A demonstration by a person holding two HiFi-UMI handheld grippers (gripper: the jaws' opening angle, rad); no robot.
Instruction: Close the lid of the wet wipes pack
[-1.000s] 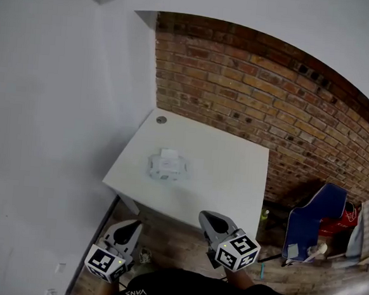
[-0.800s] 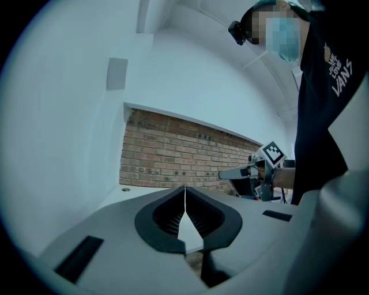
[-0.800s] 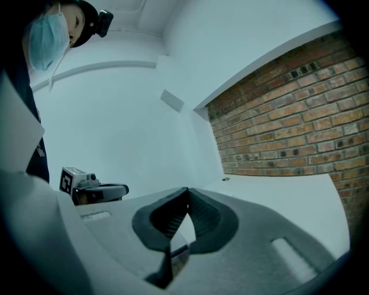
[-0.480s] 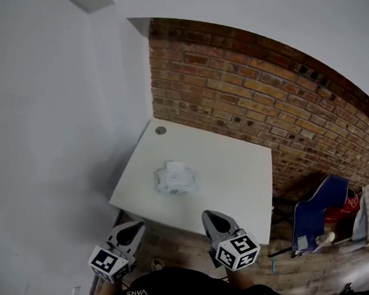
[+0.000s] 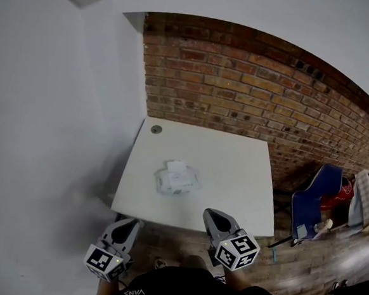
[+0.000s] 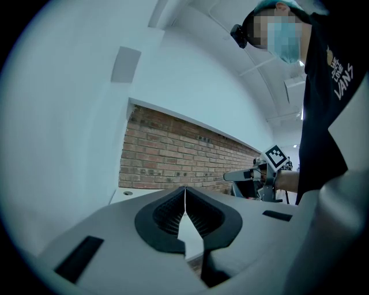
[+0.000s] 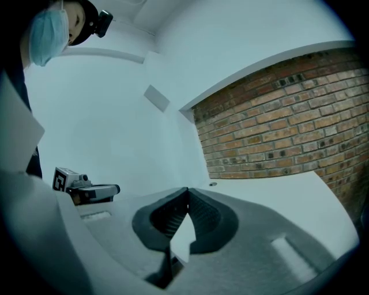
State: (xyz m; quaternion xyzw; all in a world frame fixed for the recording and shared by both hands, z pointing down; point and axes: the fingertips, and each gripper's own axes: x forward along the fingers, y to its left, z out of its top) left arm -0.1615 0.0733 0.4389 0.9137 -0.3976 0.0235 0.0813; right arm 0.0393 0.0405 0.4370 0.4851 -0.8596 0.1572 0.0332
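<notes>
- Head view, looking steeply down: the wet wipes pack (image 5: 177,179) lies on the white table (image 5: 233,173), out ahead of both pairs of jaws and well apart from them.
- A small white flap, the lid (image 5: 177,166), shows at the pack's far end, and it looks raised rather than flat.
- Down at the near table edge, the left gripper (image 5: 130,225) hangs short of the table, jaws pointing toward the pack, which sits ahead and a little to their right.
- The right gripper (image 5: 210,214) sits just at the table's near edge, and the pack is ahead and to the left of its jaws.
- Left gripper view now: the left gripper (image 6: 185,199) has its jaws closed, tips pressed together, nothing between them.
- Right gripper view: same story, the right gripper (image 7: 187,201) has its jaws closed tip to tip on nothing.
- Beyond the jaws rises the brick wall (image 5: 240,84), with the table butted up to it.
- Off to the right of the right jaws, a blue folding chair (image 5: 313,205) stands on the floor.
</notes>
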